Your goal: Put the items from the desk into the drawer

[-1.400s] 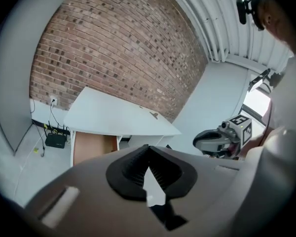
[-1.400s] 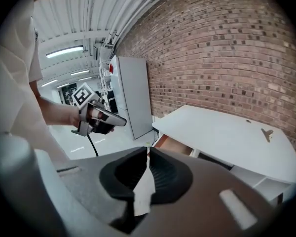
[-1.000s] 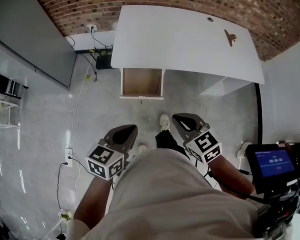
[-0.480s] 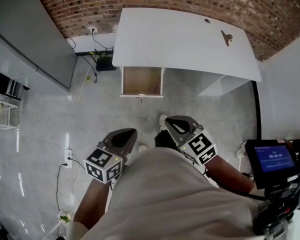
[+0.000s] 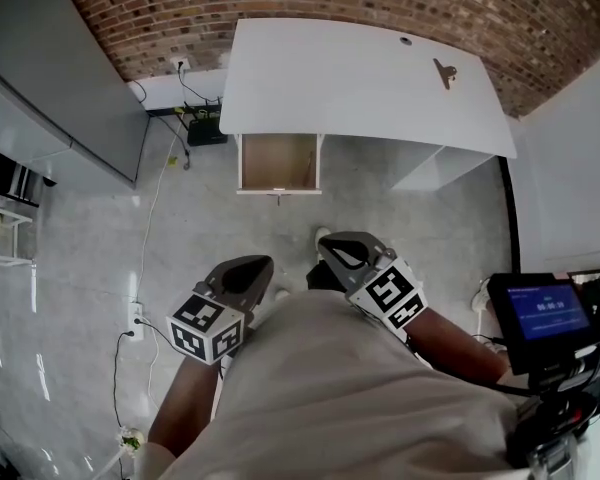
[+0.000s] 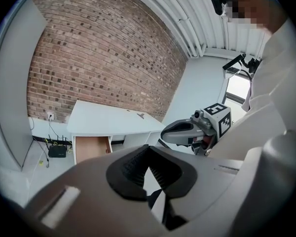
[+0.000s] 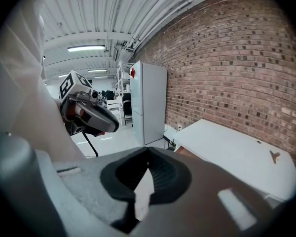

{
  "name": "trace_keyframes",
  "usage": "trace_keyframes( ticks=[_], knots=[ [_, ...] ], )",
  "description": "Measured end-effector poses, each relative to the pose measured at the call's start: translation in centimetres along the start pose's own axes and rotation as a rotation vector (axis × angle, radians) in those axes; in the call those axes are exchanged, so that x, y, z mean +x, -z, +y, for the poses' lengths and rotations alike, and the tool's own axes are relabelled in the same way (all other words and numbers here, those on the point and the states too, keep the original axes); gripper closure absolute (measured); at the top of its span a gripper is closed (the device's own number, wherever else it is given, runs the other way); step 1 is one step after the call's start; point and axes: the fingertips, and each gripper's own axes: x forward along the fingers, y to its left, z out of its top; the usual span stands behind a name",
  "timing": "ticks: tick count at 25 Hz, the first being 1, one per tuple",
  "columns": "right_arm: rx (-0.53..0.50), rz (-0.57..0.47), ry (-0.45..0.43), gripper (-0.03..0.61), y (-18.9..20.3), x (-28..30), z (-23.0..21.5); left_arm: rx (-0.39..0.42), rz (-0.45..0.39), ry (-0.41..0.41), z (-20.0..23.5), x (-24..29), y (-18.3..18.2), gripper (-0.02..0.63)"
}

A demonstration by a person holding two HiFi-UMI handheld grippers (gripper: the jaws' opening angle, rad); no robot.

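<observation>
Task seemingly just starting: a small dark clip (image 5: 445, 71) lies on the white surface (image 5: 350, 88), the open drawer (image 5: 278, 163) below looks empty, and the left claw (image 5: 248, 268) and right claw (image 5: 343, 251), both closed and empty, hang well away.

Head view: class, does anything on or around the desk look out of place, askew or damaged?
Nothing stands out. The drawer is pulled open and looks empty, and one small dark clip lies on the desk.
</observation>
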Motion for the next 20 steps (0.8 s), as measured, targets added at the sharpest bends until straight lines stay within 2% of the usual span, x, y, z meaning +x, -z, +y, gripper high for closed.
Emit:
trace_keyframes(
  ticks=[14,20],
  knots=[
    [-0.020,0.008,-0.011,0.577,0.11,-0.08,0.29,-0.021,0.004,-0.018,0.28,-0.20,0.49,0.606],
    [-0.009,0.019,0.000,0.577,0.40,-0.23,0.06,-0.021,0.015,0.000,0.28,0.32,0.62,0.607]
  ],
)
